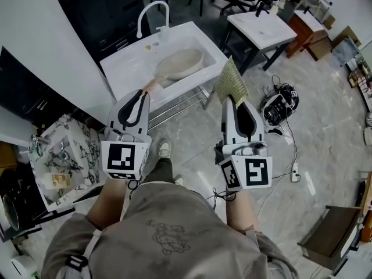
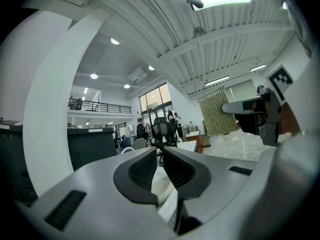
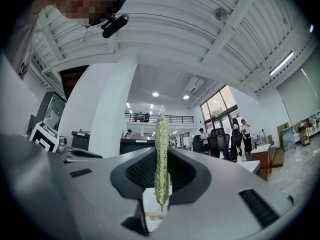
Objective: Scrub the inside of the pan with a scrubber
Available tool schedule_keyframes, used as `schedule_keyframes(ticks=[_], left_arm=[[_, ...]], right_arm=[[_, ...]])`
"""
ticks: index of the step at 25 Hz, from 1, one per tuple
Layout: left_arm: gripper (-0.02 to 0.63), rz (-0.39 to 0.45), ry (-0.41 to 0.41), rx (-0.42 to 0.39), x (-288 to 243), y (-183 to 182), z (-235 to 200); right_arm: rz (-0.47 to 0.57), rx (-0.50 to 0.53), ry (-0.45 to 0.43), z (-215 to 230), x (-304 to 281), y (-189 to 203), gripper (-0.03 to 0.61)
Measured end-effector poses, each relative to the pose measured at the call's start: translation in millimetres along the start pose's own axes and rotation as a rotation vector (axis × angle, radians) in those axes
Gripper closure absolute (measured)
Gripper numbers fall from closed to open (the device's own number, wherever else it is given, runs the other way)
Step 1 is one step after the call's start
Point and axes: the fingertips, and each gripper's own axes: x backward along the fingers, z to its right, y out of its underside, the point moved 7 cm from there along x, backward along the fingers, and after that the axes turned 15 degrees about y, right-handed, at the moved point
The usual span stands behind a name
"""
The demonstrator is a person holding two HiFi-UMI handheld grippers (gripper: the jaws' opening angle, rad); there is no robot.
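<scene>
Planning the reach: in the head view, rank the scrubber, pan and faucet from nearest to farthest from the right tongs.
1. Scrubber: clamped in the right tongs.
2. Pan: in the sink, ahead and left.
3. Faucet: at the sink's far rim.

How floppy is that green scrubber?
Probably fairly stiff: the scrubber stands straight up from the right gripper without drooping. Likely light too, since it looks thin edge-on. Its rough mesh probably won't slip between the pads.
</scene>
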Motion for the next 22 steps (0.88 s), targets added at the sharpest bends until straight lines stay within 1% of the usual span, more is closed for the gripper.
schedule_keyframes(ticks=[3, 11, 22], left_arm=[[0.566, -0.003, 0.003, -0.001, -4, 4, -3], [0.566, 0.003, -0.007, 0.015, -24, 17, -21], [0.566, -0.043, -0.006, 0.05, -69, 44, -68]], right_arm=[[-0.007, -0.003, 0.002, 0, -6, 5, 0.506], [-0.013, 0.025, -0.013, -3, -35, 16, 0.506], [-0.059, 0.057, -0.033, -6, -106, 42, 0.506]])
